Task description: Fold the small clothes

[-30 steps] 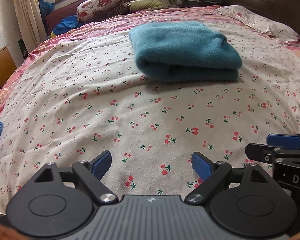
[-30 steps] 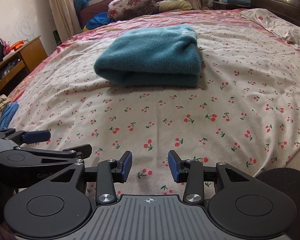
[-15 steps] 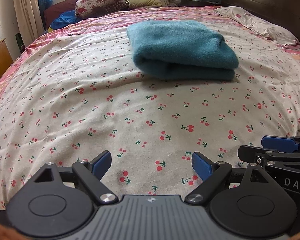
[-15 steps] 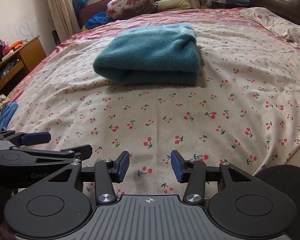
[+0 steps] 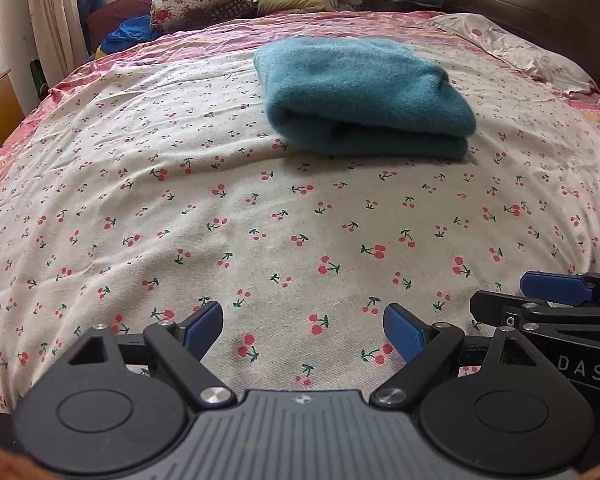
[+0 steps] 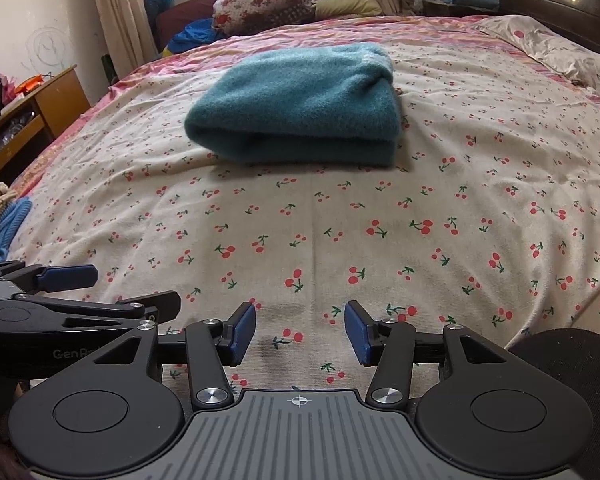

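1. The left tool hangs over the bed, fingers spread wide, nothing between them.
2. The right tool sits just beside it, also released and grasping nothing.
3. The teal cloth lies folded on the bed, well ahead of both tools: ahead and slightly right of the left tool, ahead and slightly left of the right.
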A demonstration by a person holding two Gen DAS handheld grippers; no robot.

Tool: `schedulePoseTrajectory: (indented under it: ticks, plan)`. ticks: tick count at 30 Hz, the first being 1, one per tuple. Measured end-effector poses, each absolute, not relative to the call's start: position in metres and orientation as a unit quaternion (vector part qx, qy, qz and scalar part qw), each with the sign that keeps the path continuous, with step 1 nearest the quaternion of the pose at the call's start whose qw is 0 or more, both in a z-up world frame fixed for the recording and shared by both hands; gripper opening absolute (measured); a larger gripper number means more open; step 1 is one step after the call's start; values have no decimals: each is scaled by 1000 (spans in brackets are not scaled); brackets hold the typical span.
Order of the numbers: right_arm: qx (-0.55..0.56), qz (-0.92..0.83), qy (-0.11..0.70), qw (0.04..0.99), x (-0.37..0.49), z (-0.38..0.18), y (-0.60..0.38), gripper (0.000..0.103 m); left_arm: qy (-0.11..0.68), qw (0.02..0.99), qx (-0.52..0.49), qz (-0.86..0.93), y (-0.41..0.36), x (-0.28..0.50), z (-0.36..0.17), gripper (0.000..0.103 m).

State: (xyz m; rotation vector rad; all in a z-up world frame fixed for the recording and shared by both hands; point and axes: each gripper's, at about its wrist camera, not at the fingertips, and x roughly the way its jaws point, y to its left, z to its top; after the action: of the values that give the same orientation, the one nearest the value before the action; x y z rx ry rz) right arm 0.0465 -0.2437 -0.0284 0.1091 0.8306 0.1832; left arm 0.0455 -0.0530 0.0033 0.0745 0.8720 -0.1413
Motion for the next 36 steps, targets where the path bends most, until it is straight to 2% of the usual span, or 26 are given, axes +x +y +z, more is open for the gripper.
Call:
schedulePoseTrajectory:
  ticks: [36]
  plan:
    - [51, 85, 411, 906, 48, -31, -243, 49, 419, 905, 37, -65, -52, 42, 5, 92]
